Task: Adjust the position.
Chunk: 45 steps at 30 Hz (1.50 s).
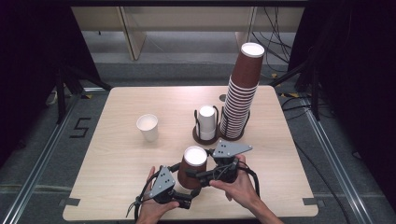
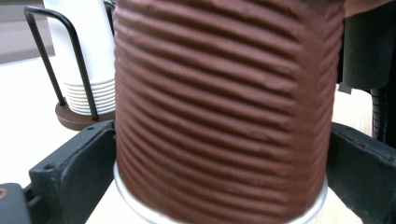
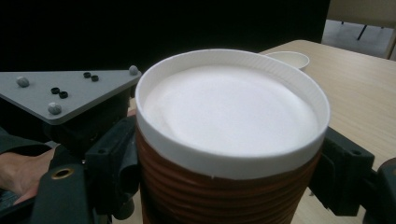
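Near the table's point(image 1: 116, 154) front edge, an upside-down brown cup point(image 1: 192, 167) sits between both grippers. Left gripper point(image 2: 219, 186): jaws flank its base, released. Right gripper point(image 3: 229, 177): jaws grasp it under the white bottom. No readable writing.

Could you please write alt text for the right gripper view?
An upside-down brown ribbed cup with a white base fills the frame, clasped near its top between the right gripper's black jaws. The left gripper's grey plate shows at left.
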Motion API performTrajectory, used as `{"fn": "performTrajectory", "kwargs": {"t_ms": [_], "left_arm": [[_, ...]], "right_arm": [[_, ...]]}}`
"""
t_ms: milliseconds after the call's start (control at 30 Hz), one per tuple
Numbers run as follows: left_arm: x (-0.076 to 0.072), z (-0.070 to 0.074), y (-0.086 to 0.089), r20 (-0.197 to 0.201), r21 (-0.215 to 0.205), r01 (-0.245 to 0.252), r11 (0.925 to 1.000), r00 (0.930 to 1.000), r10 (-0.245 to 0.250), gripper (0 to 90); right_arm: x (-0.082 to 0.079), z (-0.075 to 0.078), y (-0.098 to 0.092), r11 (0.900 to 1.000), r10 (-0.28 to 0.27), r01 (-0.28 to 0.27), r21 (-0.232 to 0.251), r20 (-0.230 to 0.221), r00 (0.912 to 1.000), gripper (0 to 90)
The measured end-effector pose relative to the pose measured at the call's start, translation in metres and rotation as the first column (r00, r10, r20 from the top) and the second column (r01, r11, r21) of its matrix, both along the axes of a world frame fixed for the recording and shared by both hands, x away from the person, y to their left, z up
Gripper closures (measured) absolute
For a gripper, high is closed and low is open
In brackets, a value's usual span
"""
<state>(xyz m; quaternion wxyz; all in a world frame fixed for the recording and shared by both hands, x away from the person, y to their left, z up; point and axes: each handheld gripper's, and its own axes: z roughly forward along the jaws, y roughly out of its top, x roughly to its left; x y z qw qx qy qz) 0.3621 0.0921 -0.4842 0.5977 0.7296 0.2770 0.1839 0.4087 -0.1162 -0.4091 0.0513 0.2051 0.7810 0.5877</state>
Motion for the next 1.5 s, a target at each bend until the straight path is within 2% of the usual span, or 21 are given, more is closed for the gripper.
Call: {"fn": "performTrajectory", "kwargs": {"t_ms": [67,167,233,333,400,467,500,567,600,800,933,1000,1067,1167,1200,1233,1300,1367,1400,1467,1500], "left_arm": [[0.000,0.000,0.001,-0.009,0.001,0.020,0.9998,0.9997,-0.020,3.4],[0.000,0.002,0.004,0.002,0.034,0.035,0.9988,0.9994,-0.035,6.2],[0.001,0.002,0.004,0.018,0.036,0.051,0.9980,0.9985,-0.052,7.7],[0.001,0.005,0.007,0.027,0.081,0.069,0.9944,0.9971,-0.071,8.8],[0.001,0.006,0.009,0.025,0.099,0.087,0.9913,0.9956,-0.090,9.7],[0.000,0.008,0.011,0.038,0.143,0.097,0.9850,0.9940,-0.103,10.1],[0.000,0.007,0.011,0.039,0.151,0.098,0.9837,0.9937,-0.105,10.2],[0.000,0.007,0.012,0.044,0.155,0.106,0.9822,0.9925,-0.114,10.7],[-0.001,0.008,0.013,0.035,0.171,0.114,0.9787,0.9920,-0.121,10.9],[-0.001,0.008,0.013,0.051,0.214,0.141,0.9666,0.9865,-0.156,11.1],[-0.001,0.009,0.014,0.051,0.224,0.147,0.9634,0.9854,-0.163,10.7],[-0.001,0.008,0.014,0.054,0.199,0.148,0.9689,0.9854,-0.162,8.3],[0.000,0.006,0.014,0.068,0.152,0.149,0.9772,0.9847,-0.160,5.3],[-0.003,0.006,0.013,0.086,0.126,0.132,0.9833,0.9860,-0.143,3.0],[-0.002,0.005,0.012,0.098,0.104,0.131,0.9860,0.9852,-0.141,2.5],[-0.003,0.005,0.012,0.097,0.093,0.127,0.9876,0.9860,-0.136,2.4],[-0.003,0.005,0.012,0.092,0.097,0.116,0.9885,0.9879,-0.125,2.5],[-0.004,0.005,0.010,0.105,0.078,0.103,0.9917,0.9883,-0.111,2.6],[-0.004,0.005,0.010,0.111,0.068,0.106,0.9920,0.9873,-0.114,2.4],[-0.005,0.006,0.009,0.107,0.060,0.100,0.9931,0.9885,-0.106,2.9],[-0.005,0.006,0.010,0.107,0.059,0.106,0.9926,0.9879,-0.112,3.5]], "right_arm": [[0.000,0.001,-0.001,1.000,-0.006,0.006,-0.014,-0.005,1.0000,21.4],[0.001,0.001,-0.005,1.000,0.006,-0.006,-0.020,-0.029,0.9996,20.2],[0.002,0.001,-0.007,1.000,0.007,-0.009,-0.027,-0.044,0.9990,19.4],[0.002,0.003,-0.010,0.998,0.019,-0.022,-0.057,-0.056,0.9982,17.5],[0.003,0.006,-0.012,0.997,0.023,-0.027,-0.072,-0.055,0.9982,15.9],[0.003,0.010,-0.016,0.996,0.037,-0.043,-0.081,-0.066,0.9971,15.9],[0.002,0.013,-0.018,0.995,0.037,-0.045,-0.089,-0.081,0.9960,15.9],[0.003,0.016,-0.022,0.993,0.053,-0.060,-0.104,-0.069,0.9962,17.0],[0.003,0.018,-0.023,0.992,0.061,-0.068,-0.103,-0.070,0.9957,18.6],[0.004,0.019,-0.027,0.985,0.099,-0.112,-0.134,-0.100,0.9900,22.6],[0.005,0.019,-0.028,0.982,0.105,-0.119,-0.146,-0.102,0.9893,23.6],[0.005,0.020,-0.028,0.983,0.105,-0.121,-0.139,-0.121,0.9871,24.1],[0.004,0.021,-0.029,0.987,0.098,-0.112,-0.119,-0.123,0.9876,24.5],[0.005,0.024,-0.031,0.990,0.095,-0.105,-0.091,-0.112,0.9892,24.7],[0.006,0.024,-0.030,0.992,0.101,-0.109,-0.063,-0.114,0.9883,24.7],[0.005,0.025,-0.032,0.993,0.098,-0.106,-0.058,-0.128,0.9869,24.7],[0.005,0.027,-0.033,0.995,0.092,-0.097,-0.037,-0.120,0.9885,24.7],[0.005,0.027,-0.032,0.995,0.098,-0.100,-0.013,-0.134,0.9862,24.7],[0.005,0.027,-0.032,0.995,0.095,-0.098,-0.015,-0.123,0.9878,24.7],[0.005,0.026,-0.032,0.994,0.109,-0.107,0.025,-0.154,0.9820,24.7],[0.004,0.027,-0.032,0.995,0.097,-0.095,0.016,-0.150,0.9839,24.7]]}}
